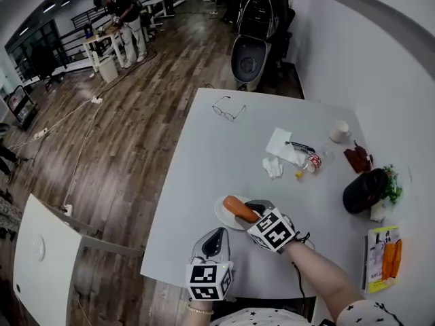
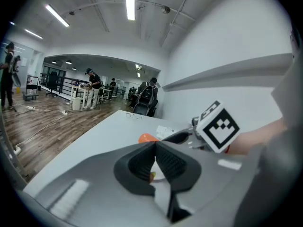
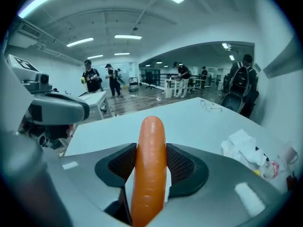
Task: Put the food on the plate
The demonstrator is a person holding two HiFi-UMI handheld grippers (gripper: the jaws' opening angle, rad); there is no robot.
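An orange sausage (image 3: 149,169) is clamped lengthwise between the black pads of my right gripper (image 3: 150,162). In the head view that sausage (image 1: 240,208) hangs over a small white plate (image 1: 221,216) near the table's front edge, with the right gripper (image 1: 253,212) just right of the plate. My left gripper (image 1: 215,239) rests lower left of the plate, at the front edge. Its jaws (image 2: 154,160) are pressed together with nothing between them. The left gripper view catches the sausage's orange tip (image 2: 147,138) beyond the jaws.
On the grey table (image 1: 204,175) lie eyeglasses (image 1: 228,109) at the back, crumpled tissues (image 1: 279,151) with a pen, a white cup (image 1: 339,130), a black cap (image 1: 364,190) and a carrot packet (image 1: 383,249) at right. A chair (image 1: 248,60) stands behind the table. People work far off.
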